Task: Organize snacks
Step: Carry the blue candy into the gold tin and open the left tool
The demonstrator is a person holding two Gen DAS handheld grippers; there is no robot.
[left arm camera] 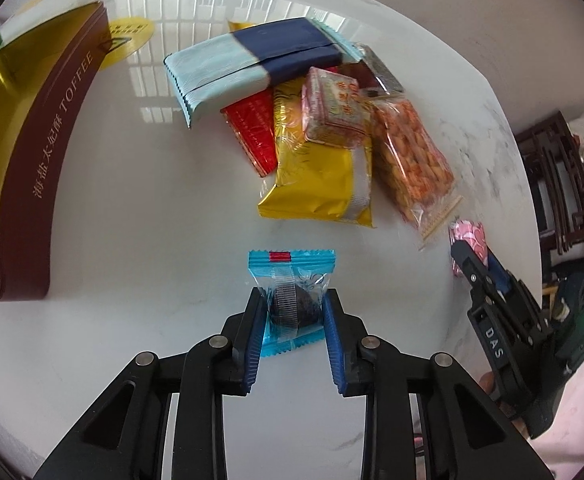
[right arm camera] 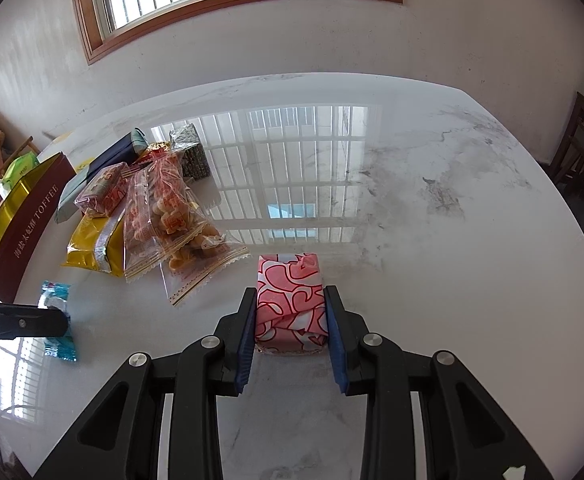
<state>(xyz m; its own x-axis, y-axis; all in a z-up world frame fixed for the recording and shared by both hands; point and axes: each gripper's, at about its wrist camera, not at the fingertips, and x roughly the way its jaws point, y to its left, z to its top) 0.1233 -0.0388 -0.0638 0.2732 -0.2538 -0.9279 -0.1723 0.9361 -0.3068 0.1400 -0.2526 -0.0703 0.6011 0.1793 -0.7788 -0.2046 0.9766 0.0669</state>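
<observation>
Nearest the left wrist camera, the left gripper point(left arm camera: 292, 304) has its blue pads against both sides of a blue candy point(left arm camera: 292, 300), a clear-windowed wrapper with a dark sweet inside, lying on the white marble table point(left arm camera: 151, 240). The pads press the wrapper's sides, so the gripper is closed on it.

Off to the right, the right gripper point(right arm camera: 291, 312) clamps a pink packet point(right arm camera: 289, 300) with a red heart pattern; its lower end rests on the table. From the left wrist view the same packet point(left arm camera: 468, 236) shows at the tip of that gripper point(left arm camera: 466, 258), well apart from the blue candy.

Beyond the blue candy lies a pile of snacks. A gold packet point(left arm camera: 316, 184) is closest, with a red packet point(left arm camera: 251, 132) partly under it. A small pink box point(left arm camera: 332, 108) sits on top of the gold one. A clear bag of orange snacks point(left arm camera: 412, 152) lies just beside them on the right. A long light-blue and navy packet point(left arm camera: 251, 60) lies across the far side of the pile.

At the left edge stands an open tin point(left arm camera: 47, 160), maroon outside with "TOFFEE" lettering and gold inside. A yellow sticker point(left arm camera: 127, 36) lies on the table just behind it.
</observation>
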